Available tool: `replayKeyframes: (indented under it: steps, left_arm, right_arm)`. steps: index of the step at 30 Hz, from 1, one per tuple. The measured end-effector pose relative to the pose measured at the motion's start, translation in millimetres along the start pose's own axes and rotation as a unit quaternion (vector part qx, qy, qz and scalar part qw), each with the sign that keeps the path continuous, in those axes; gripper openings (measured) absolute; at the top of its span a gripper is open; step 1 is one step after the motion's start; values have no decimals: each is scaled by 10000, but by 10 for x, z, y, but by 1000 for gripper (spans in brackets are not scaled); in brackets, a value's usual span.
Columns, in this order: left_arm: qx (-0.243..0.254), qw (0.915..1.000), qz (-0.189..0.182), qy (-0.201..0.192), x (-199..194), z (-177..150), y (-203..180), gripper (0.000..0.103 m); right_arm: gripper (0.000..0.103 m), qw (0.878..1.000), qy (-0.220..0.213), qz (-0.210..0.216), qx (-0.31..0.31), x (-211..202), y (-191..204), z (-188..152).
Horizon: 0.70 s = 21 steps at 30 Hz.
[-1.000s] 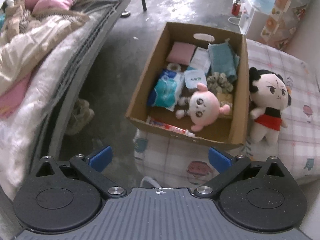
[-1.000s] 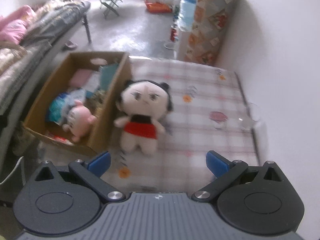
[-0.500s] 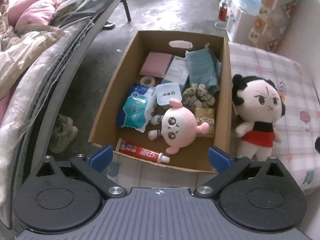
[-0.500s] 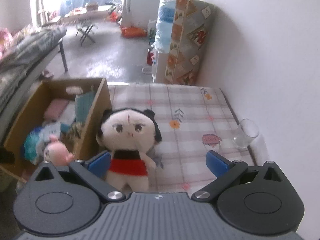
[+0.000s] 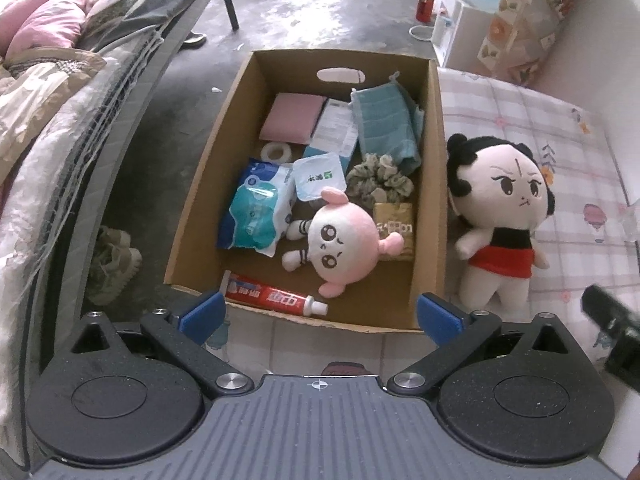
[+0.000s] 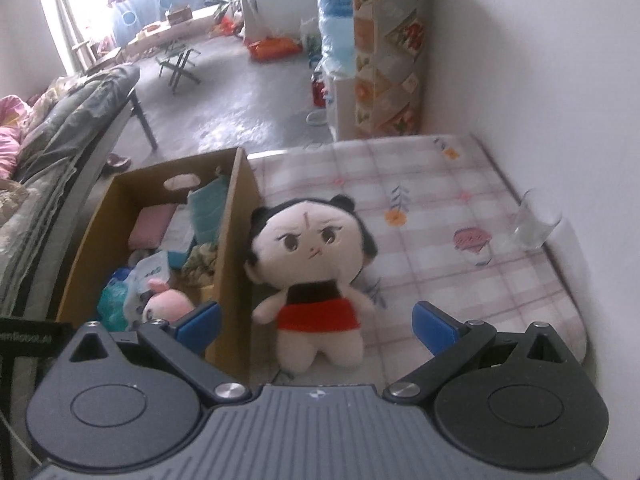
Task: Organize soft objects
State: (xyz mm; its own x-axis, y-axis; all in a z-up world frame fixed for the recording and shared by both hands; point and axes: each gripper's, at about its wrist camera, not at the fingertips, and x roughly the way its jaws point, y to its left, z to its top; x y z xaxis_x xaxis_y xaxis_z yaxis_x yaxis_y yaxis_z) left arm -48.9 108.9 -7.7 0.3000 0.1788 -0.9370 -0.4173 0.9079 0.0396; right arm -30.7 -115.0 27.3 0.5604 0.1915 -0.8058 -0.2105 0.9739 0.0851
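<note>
Grippers both empty with jaws apart: right gripper [image 6: 316,322] lines up on the black-haired doll [image 6: 310,272], which lies on the checked mattress [image 6: 460,208] touching the cardboard box [image 6: 236,240] at its 3 o'clock; best pinched across the red torso, clear of the box wall, while the left gripper [image 5: 320,314] hovers over the box's near rim.

You faced a brown cardboard box [image 5: 436,184] holding a pink plush [image 5: 344,244]; right of it lay a black-haired doll [image 5: 500,216] in red, on a pink-checked bed cover [image 6: 440,184].
</note>
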Motion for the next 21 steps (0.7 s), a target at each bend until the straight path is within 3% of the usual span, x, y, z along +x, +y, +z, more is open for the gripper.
replayKeyframes:
  steps: [9,21]
  left_arm:
    - [1,10000,-62,38,20,3,12,103]
    - [35,9998,-157,130,57,-33,8,103]
  right_arm:
    - [103,9992,390,-56,85,22,68,-9]
    - [103,9989,434,-138,71,20,71,-7]
